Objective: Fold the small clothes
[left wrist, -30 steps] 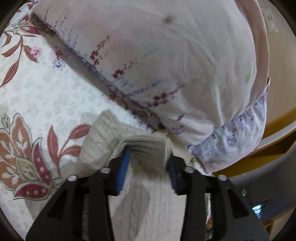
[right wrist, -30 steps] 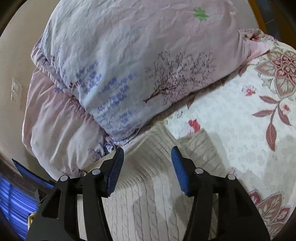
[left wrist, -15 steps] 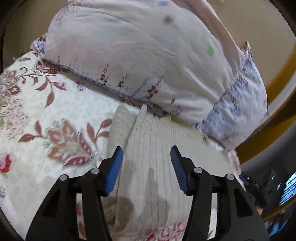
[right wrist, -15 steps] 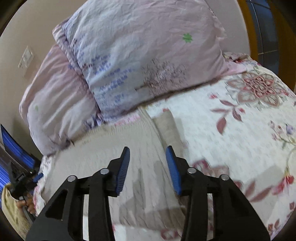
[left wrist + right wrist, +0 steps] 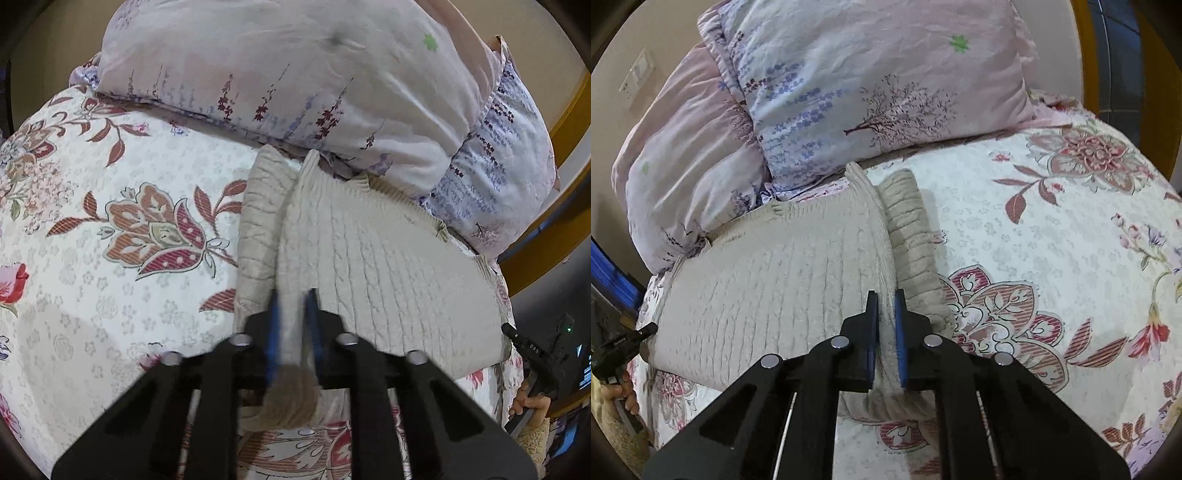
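Observation:
A cream cable-knit sweater (image 5: 388,266) lies flat on the floral bedspread (image 5: 92,258), its far edge against the pillows; it also shows in the right wrist view (image 5: 768,280). A folded-in sleeve (image 5: 258,229) lies along its left side in the left wrist view and along its right side (image 5: 912,236) in the right wrist view. My left gripper (image 5: 293,299) is shut on the sweater's near edge beside that sleeve. My right gripper (image 5: 885,301) is shut on the sweater's near edge at the other side.
Two pale floral pillows (image 5: 295,62) (image 5: 868,81) lie behind the sweater. A wooden bed frame (image 5: 546,236) runs at the right of the left wrist view. A hand on the other gripper's handle (image 5: 532,402) shows at the edge. The bedspread (image 5: 1052,258) spreads to the side.
Both grippers were open above the sweater half a second ago. Both have come down and shut on its near edge. One second ago the left held a bunch of knit.

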A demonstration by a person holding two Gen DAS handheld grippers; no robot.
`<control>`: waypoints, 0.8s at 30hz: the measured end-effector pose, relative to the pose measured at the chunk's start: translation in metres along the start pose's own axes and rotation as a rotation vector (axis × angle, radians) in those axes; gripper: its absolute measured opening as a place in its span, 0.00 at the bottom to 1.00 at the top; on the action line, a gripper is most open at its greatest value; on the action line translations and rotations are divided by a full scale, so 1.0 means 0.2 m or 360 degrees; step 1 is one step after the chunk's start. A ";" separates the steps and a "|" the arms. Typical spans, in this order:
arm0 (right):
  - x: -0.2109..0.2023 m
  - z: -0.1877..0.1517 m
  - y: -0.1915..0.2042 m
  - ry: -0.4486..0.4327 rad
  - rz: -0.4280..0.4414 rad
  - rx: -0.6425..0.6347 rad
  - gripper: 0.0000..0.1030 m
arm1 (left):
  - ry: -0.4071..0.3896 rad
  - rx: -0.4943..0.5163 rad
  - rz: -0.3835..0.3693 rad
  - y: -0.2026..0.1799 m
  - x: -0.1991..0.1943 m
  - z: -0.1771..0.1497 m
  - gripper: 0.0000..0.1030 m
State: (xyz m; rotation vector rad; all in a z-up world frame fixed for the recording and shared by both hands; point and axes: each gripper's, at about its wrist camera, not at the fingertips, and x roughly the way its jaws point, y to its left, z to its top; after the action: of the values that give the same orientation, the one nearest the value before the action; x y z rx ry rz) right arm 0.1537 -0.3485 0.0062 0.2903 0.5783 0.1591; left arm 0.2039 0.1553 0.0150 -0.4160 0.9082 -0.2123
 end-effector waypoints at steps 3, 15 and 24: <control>-0.04 -0.01 0.01 -0.0030 -0.0006 0.0022 0.08 | -0.0008 -0.0015 -0.0019 0.02 -0.03 -0.01 0.07; -0.01 -0.03 0.03 0.0050 -0.0186 0.0016 0.13 | -0.0016 0.0000 -0.0033 0.03 -0.07 -0.03 0.20; -0.04 0.02 0.31 -0.0053 -0.0108 -0.0265 0.39 | -0.0167 0.0275 -0.0022 -0.26 -0.16 -0.02 0.60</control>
State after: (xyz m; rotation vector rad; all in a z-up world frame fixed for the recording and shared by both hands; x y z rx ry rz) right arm 0.1452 -0.2924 0.0341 0.1116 0.5378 0.1361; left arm 0.1818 0.1194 0.0580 -0.2709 0.7774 -0.2767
